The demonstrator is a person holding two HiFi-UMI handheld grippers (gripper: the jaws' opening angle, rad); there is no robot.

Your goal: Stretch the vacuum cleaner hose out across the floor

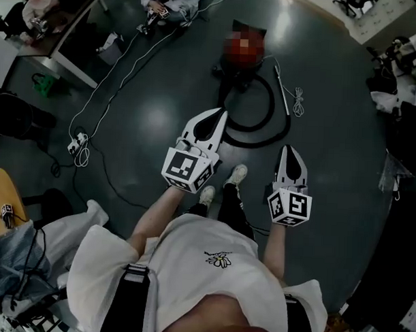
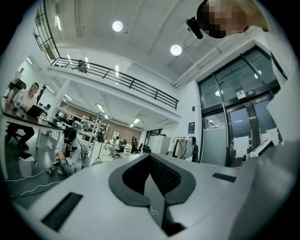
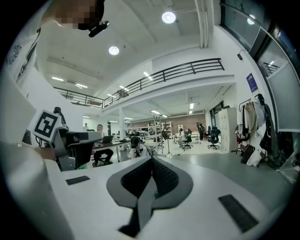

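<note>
Both jaws are clenched on nothing: the left gripper (image 1: 211,124) and right gripper (image 1: 289,161) point level, held out before a standing person. The black vacuum cleaner hose (image 1: 272,103) lies below and ahead of them on the dark floor (image 1: 148,119), curled in a loop by the red vacuum cleaner (image 1: 256,61), not yet stretched. Its pale wand (image 1: 282,89) runs straight away from the person, seemingly nearer the right gripper, which would have to dip to reach it.
</note>
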